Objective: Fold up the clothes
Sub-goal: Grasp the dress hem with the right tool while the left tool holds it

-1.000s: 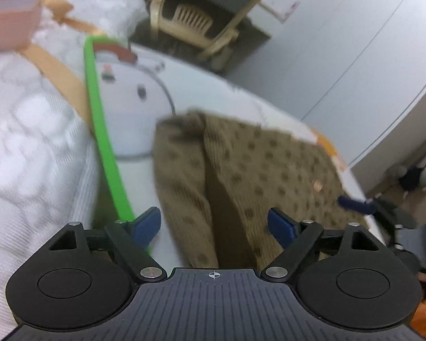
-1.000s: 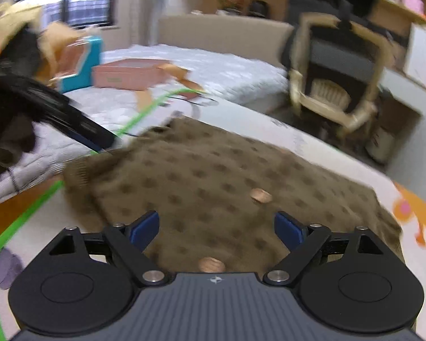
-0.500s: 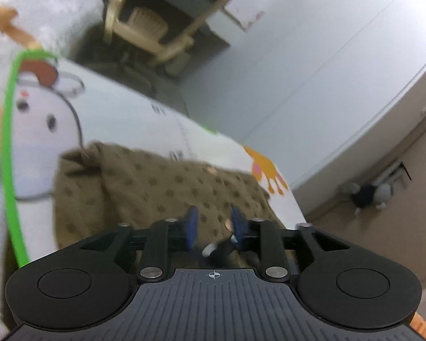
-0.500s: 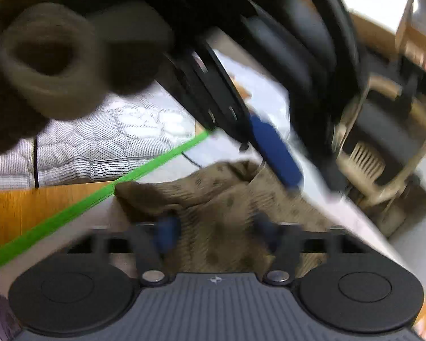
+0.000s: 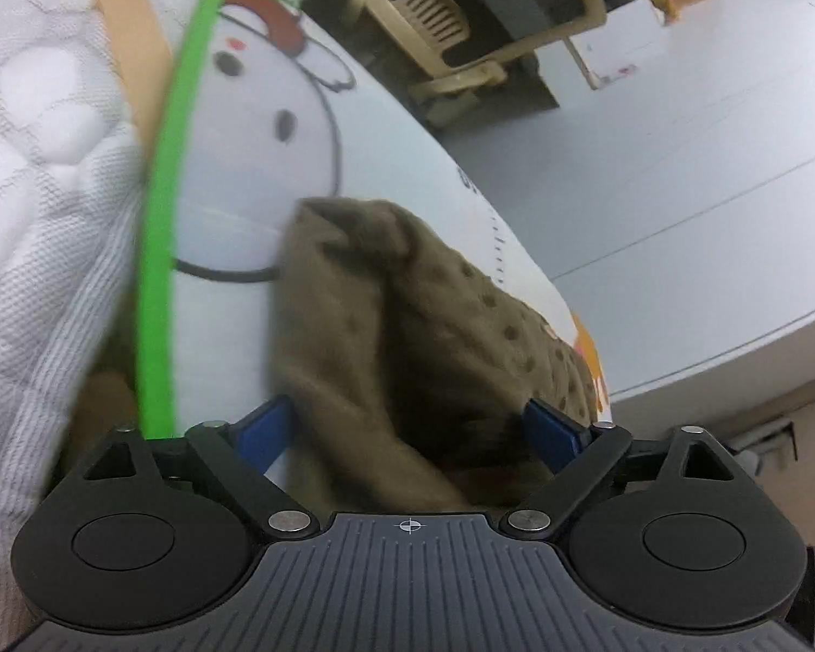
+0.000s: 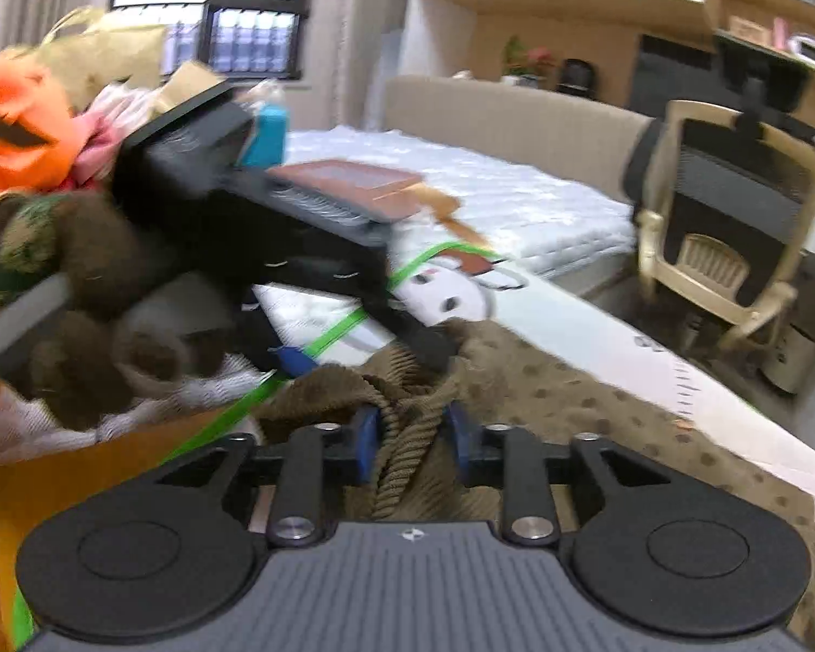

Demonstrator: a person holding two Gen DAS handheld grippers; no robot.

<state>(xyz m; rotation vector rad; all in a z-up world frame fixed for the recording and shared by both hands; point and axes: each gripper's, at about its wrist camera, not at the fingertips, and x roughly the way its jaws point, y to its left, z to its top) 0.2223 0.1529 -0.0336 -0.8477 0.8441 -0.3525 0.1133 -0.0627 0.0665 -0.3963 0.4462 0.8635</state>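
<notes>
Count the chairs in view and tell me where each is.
1. The chair stands on the floor beyond the far end of the mat, by the bed; the left wrist view shows the same chair. Others may be hidden.

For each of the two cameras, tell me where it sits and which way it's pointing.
Left wrist: on the left gripper, facing the brown dotted garment on the cartoon play mat; jaws open.
Right wrist: on the right gripper, shut on the garment's ribbed edge; the left gripper and a gloved hand show.
Shared: garment, mat, chair.
</notes>
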